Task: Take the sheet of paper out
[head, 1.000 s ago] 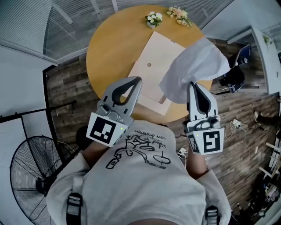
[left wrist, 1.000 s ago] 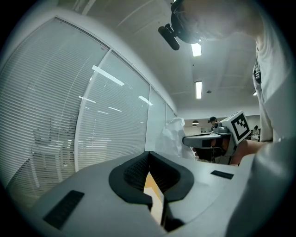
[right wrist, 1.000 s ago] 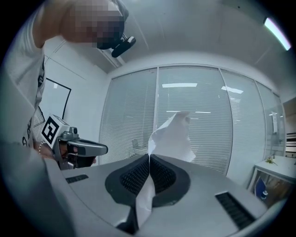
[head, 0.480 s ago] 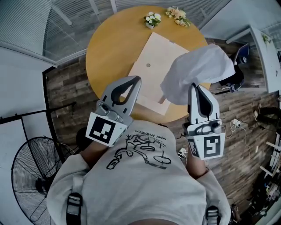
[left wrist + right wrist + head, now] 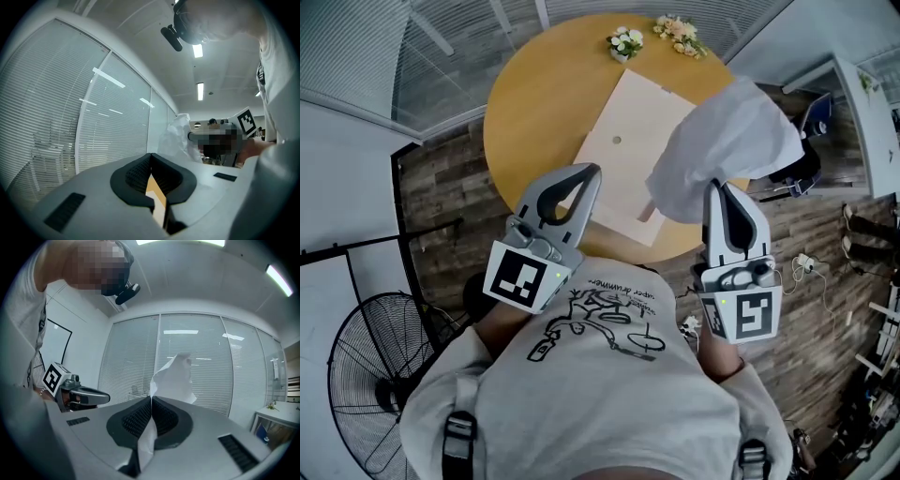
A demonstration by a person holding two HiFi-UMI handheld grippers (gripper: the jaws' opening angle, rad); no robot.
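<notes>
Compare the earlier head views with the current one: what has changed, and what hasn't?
The right gripper, shut on the sheet of paper, drew back very slightly toward the person, and the sheet's free end swayed a little. Nothing was gripped or released. The left gripper, beige envelope and table stayed put.

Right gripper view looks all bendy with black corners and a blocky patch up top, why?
Right gripper view: the wide lens bends the blinds and darkens the corners; the blocky patch was laid on afterwards; the sheet of paper in the tongs looks sharp. Left gripper view: same bend, ceiling lights glare.
</notes>
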